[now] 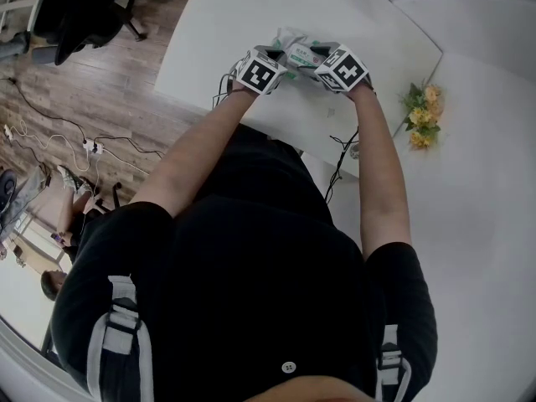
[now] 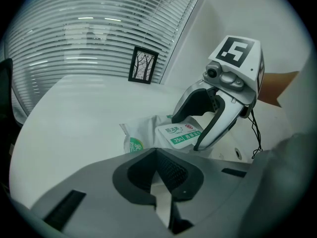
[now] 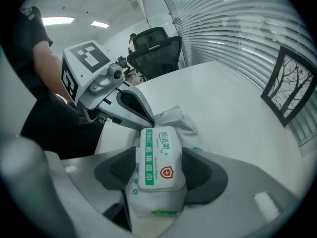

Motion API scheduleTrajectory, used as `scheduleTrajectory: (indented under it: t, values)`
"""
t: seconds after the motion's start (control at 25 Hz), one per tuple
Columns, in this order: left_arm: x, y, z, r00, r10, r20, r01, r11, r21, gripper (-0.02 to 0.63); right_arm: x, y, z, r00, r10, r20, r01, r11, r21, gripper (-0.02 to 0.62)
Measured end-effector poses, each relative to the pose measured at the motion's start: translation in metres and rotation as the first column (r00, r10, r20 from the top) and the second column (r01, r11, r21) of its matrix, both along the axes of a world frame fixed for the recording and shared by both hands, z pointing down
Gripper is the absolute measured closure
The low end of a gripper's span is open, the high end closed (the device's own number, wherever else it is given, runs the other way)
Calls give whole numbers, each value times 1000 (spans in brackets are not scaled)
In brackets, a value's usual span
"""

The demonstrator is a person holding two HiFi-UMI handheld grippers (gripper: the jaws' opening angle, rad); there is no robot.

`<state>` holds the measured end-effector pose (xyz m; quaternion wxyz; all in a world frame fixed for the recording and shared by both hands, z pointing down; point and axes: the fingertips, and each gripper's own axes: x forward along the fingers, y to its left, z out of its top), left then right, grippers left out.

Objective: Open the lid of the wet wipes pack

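Note:
The wet wipes pack (image 1: pixel 296 50) is white with a green-printed lid (image 3: pixel 158 158) and lies on the white table (image 1: pixel 218 23) between my two grippers. My right gripper (image 3: pixel 161 155) is shut on the pack, a pad against each long side, and the lid lies flat and closed. In the left gripper view, the right gripper (image 2: pixel 198 133) straddles the pack (image 2: pixel 166 133). My left gripper (image 2: pixel 157 157) is closed at the pack's crimped far end, with a thin white strip pinched between its pads. Its fingers (image 3: pixel 138 108) come in from the left in the right gripper view.
A small bunch of yellow flowers (image 1: pixel 421 115) lies to the right of the table. A framed tree picture (image 2: pixel 143 65) leans at the table's far side by the window blinds. A black office chair (image 3: pixel 156 48) stands beyond the table. Cables run across the wooden floor (image 1: pixel 75 132).

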<state>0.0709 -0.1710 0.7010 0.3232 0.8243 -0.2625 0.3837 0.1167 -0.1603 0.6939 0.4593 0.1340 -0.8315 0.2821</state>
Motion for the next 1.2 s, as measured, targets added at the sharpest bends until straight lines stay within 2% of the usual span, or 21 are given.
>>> scheduleTrajectory:
  t: [0.36,0.72,1.2]
  values:
    - [2,-2,1,1000,4,3,-4,1000,0,598,6,-15,-22,998,-37,-46,42,994,106,287]
    - [3,0,-2,1000,3,9,-3,1000,3,598,23,-39,-49,997,33,-66,-16,969,245,391]
    - [0,-1,-2,1000,-8,11,8,1000,-5,598,40,-59,-38,985,132,-109,-91,945,314,419]
